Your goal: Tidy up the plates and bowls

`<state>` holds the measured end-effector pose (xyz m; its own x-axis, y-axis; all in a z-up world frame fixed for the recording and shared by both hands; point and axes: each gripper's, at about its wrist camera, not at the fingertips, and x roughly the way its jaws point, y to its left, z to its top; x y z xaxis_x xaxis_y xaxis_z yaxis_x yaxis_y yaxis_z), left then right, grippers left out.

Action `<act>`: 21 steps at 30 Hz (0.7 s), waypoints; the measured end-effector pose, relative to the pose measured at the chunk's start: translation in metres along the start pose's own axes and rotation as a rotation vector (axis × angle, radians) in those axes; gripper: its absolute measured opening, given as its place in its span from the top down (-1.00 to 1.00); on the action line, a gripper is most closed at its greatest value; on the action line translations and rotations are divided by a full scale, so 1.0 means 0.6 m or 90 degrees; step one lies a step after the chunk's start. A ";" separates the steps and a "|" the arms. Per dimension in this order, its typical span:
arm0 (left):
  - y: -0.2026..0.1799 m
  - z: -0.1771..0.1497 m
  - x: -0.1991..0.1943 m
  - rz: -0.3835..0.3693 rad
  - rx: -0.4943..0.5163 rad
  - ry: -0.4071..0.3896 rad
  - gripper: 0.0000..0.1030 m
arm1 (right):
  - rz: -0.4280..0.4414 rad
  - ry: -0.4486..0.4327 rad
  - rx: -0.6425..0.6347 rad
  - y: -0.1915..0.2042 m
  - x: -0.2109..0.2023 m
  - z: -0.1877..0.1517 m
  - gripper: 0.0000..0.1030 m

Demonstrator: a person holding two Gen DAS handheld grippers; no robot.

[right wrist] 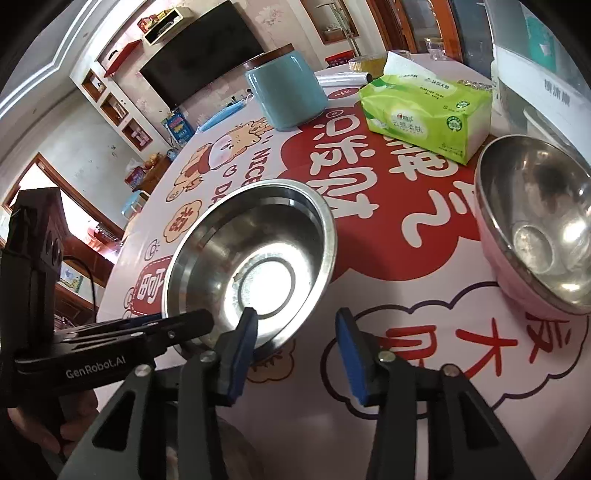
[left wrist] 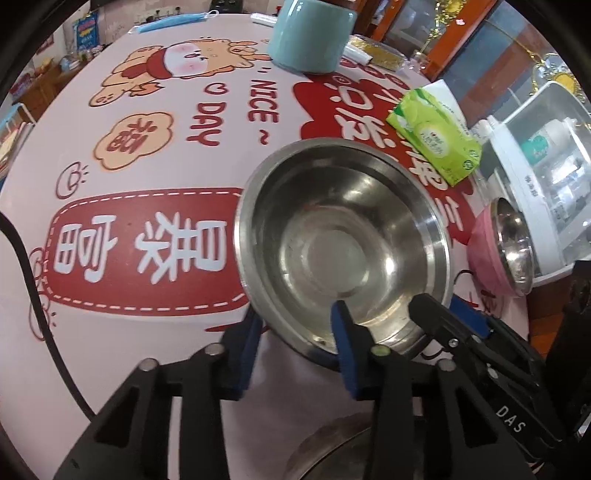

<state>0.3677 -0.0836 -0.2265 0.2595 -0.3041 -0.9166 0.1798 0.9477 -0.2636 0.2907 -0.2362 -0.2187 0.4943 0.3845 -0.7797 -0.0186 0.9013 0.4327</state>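
A steel bowl (left wrist: pixel 343 243) sits tilted on the printed tablecloth; it also shows in the right wrist view (right wrist: pixel 255 254). My left gripper (left wrist: pixel 295 332) is open, its jaws set astride the bowl's near rim, one pad outside and one inside. My right gripper (right wrist: pixel 295 332) is open and empty over the cloth beside that bowl; its finger also shows in the left wrist view (left wrist: pixel 443 317) at the bowl's right rim. A pink bowl with a steel inside (right wrist: pixel 535 225) stands to the right, also seen in the left wrist view (left wrist: pixel 498 247). Another steel dish (left wrist: pixel 332 443) lies under my left gripper.
A teal canister (left wrist: pixel 314 33) stands at the far side, also in the right wrist view (right wrist: pixel 288 92). A green tissue pack (right wrist: pixel 424 114) lies behind the bowls. A white appliance (left wrist: pixel 546 177) stands at the table's right edge. A blue face mask (left wrist: pixel 173 20) lies at the far edge.
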 end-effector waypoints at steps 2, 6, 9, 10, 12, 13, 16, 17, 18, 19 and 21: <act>-0.002 -0.001 0.000 0.000 0.001 -0.004 0.42 | 0.007 0.001 -0.002 0.003 0.000 0.000 0.33; 0.002 -0.002 -0.001 -0.008 -0.008 -0.010 0.47 | 0.013 -0.001 -0.006 0.008 -0.001 0.000 0.48; 0.008 -0.003 -0.001 -0.017 -0.018 -0.010 0.49 | 0.017 -0.001 0.000 0.005 -0.002 0.000 0.50; 0.008 -0.003 -0.001 -0.019 -0.019 -0.009 0.50 | 0.018 -0.002 0.002 0.004 -0.003 -0.001 0.51; 0.007 -0.004 -0.001 -0.018 -0.016 -0.009 0.50 | 0.016 -0.001 0.003 0.004 -0.004 -0.002 0.51; 0.006 -0.005 -0.002 -0.017 -0.014 -0.009 0.50 | 0.014 -0.001 0.002 0.004 -0.005 -0.003 0.51; 0.003 -0.007 -0.003 -0.018 -0.013 -0.006 0.50 | 0.009 0.000 0.002 0.004 -0.007 -0.004 0.51; 0.002 -0.009 -0.004 -0.019 -0.013 -0.005 0.50 | 0.009 0.000 0.003 0.003 -0.007 -0.004 0.51; 0.001 -0.010 -0.006 -0.019 -0.013 -0.006 0.50 | 0.009 0.001 0.005 0.003 -0.009 -0.005 0.52; 0.001 -0.011 -0.008 -0.021 -0.013 -0.006 0.50 | 0.008 0.000 0.006 0.002 -0.010 -0.005 0.52; -0.001 -0.013 -0.011 -0.022 -0.014 -0.009 0.50 | 0.008 -0.001 0.006 0.003 -0.014 -0.006 0.52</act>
<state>0.3583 -0.0815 -0.2226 0.2666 -0.3377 -0.9027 0.1683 0.9385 -0.3014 0.2834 -0.2373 -0.2133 0.4959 0.3948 -0.7735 -0.0163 0.8948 0.4462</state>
